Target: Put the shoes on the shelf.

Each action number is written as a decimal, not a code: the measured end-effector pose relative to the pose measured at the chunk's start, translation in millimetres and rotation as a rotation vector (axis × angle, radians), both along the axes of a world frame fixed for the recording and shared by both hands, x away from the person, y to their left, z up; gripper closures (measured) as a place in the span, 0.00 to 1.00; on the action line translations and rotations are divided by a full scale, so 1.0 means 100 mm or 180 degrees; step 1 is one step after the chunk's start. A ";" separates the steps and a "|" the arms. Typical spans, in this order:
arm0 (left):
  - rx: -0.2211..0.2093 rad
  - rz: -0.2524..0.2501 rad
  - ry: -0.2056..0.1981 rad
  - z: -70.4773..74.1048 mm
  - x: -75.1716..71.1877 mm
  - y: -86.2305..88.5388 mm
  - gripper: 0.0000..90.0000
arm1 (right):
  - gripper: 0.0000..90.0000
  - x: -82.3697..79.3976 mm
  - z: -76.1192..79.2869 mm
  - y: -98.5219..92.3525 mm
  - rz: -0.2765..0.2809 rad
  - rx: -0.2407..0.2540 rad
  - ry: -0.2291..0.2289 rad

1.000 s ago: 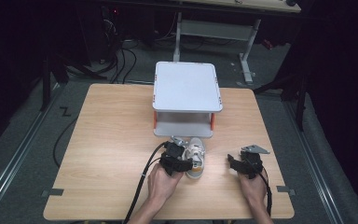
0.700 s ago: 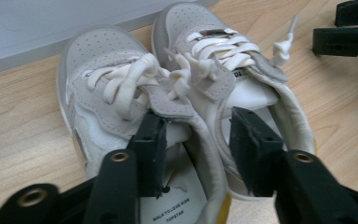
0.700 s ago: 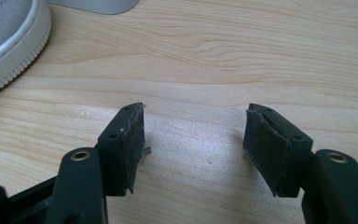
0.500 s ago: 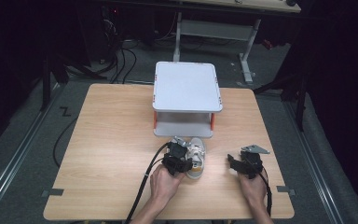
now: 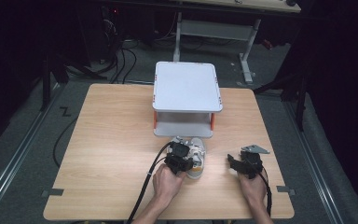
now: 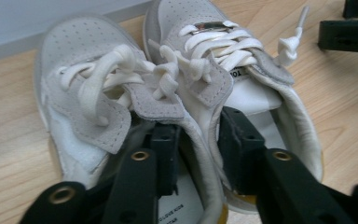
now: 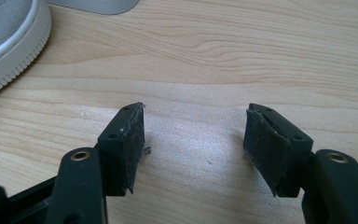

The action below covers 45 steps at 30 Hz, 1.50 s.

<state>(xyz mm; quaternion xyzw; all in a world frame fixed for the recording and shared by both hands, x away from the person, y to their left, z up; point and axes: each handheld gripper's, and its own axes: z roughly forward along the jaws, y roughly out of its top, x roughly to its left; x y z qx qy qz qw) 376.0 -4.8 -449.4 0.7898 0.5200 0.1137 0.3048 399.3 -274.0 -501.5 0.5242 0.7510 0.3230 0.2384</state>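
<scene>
Fingers (image 6: 165,154) of the left gripper (image 6: 196,149) reach into a pair of small white shoes (image 6: 168,93), one jaw down inside each shoe, and we see the two inner collars squeezed together between them. These jaws have just been closing, and they now pinch the adjoining walls of the pair. From above, we find the left gripper (image 5: 181,157) over the heels, the left hand (image 5: 167,181) behind it, and the shoes (image 5: 196,154) standing side by side on the wooden table (image 5: 112,140), toes pointing toward a grey two-level stand (image 5: 186,100) just beyond them. We think the toes stop just short of the stand's lower shelf, though the angle makes that hard to judge. Our right gripper (image 7: 193,140) sits well off to the side, jaws spread wide over bare wood with nothing between them. Near its upper left corner we catch a shoe sole (image 7: 9,51).
</scene>
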 end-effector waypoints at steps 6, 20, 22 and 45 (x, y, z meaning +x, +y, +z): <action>-0.0064 0.0013 -0.0042 -0.01 -0.03 0.04 0.86 | 0.42 0.00 0.00 0.00 -0.0002 0.0001 0.0000; -0.0035 -0.0159 -0.0158 0.05 -0.11 0.12 0.92 | 0.42 0.00 0.00 0.00 0.0006 0.0002 0.0006; -0.0072 -0.0185 -0.0194 0.07 -0.12 0.16 0.92 | 0.43 0.00 0.00 -0.01 0.0012 0.0003 0.0002; -0.0182 -0.0129 -0.0304 0.26 0.10 0.38 0.92 | 0.56 -0.09 0.30 0.12 0.0418 0.0315 -0.0104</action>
